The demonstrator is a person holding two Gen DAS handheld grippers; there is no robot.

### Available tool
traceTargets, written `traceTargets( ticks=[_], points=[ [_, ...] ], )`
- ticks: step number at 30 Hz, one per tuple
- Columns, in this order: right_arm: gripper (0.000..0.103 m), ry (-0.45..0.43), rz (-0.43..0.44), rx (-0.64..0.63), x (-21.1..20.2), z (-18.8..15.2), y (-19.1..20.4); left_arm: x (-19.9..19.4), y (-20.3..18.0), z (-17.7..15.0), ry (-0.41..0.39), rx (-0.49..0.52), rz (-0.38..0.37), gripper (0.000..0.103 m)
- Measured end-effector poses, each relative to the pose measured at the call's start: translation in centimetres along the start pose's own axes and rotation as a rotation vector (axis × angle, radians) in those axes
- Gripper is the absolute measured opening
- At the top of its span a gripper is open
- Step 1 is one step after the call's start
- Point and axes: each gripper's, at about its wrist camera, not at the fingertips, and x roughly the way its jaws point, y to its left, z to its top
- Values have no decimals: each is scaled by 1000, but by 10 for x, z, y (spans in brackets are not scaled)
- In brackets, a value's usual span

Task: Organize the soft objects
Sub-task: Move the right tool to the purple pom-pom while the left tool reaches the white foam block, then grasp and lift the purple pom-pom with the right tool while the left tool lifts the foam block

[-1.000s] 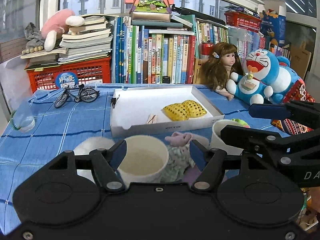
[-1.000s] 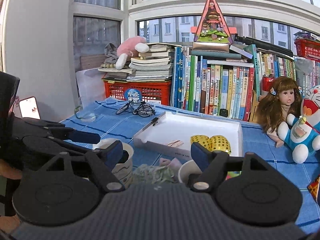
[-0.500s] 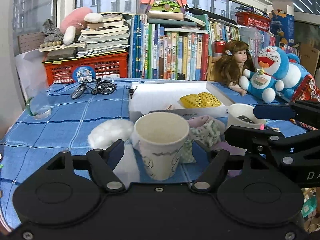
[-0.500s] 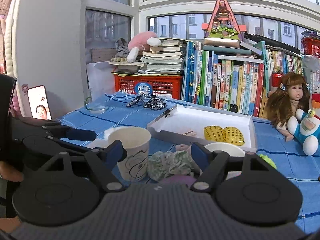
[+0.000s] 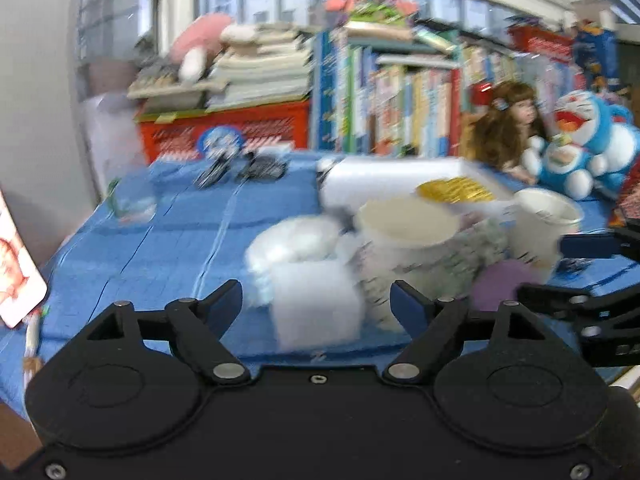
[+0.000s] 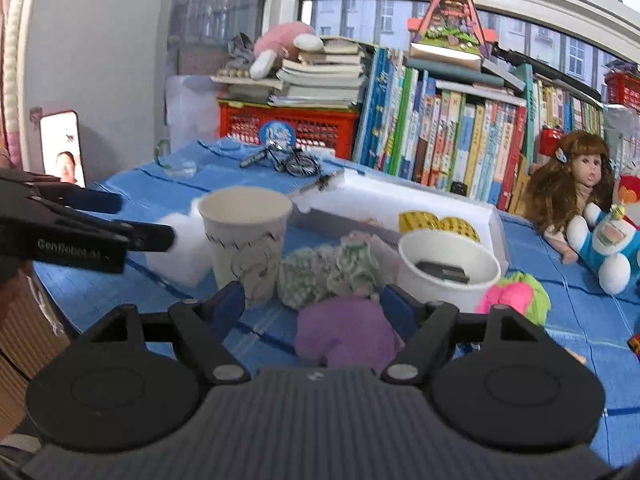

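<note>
My left gripper [image 5: 316, 304] is open and empty, just in front of a white foam block [image 5: 316, 300] and white fluffy ball [image 5: 292, 240]; this view is blurred. A tall paper cup [image 6: 245, 240] stands beside them. My right gripper [image 6: 312, 304] is open over a purple soft ball [image 6: 344, 332], with a green-white crocheted toy [image 6: 332, 272] behind it. A second paper cup [image 6: 448, 270] holds a dark object. A pink-green pompom [image 6: 516, 296] lies right of it. A white tray [image 6: 400, 208] holds yellow mesh pieces [image 6: 440, 224].
A blue checked cloth [image 6: 224, 184] covers the table. Books [image 6: 460, 136], a red crate [image 6: 296, 124], a doll [image 6: 568, 184], a blue plush [image 6: 612, 240], a toy bicycle [image 6: 284, 160] and a glass [image 5: 132, 200] stand at the back. A phone [image 6: 64, 152] stands at the left.
Both grippers have pulled back and swung left, so the cups and soft toys now sit farther ahead. The left view has become blurred by motion. Both grippers stay open.
</note>
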Motion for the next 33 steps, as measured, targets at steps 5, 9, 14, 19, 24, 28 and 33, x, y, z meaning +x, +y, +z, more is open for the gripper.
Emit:
traceTargets(
  ticks=[5, 9, 14, 19, 24, 28, 33],
  points=[
    [85, 27, -69, 29, 7, -14, -3, 18, 14, -9, 40, -70, 23, 78],
    [85, 42, -117, 50, 13, -21, -4, 28, 13, -13, 50, -82, 27, 78],
    [85, 60, -128, 72, 21, -25, -6, 37, 6, -13, 47, -80, 18, 78],
    [85, 75, -149, 71, 31, -30, -4, 46, 0, -15, 52, -77, 33, 78],
    [85, 89, -157, 82, 41, -33, -4, 55, -1, -16, 51, -79, 42, 76],
    [80, 86, -151, 81, 45, -34, -2, 61, 0, -17, 60, -85, 38, 70],
    [68, 81, -147, 70, 42, -34, 0, 63, -1, -18, 66, -78, 32, 57]
  ],
)
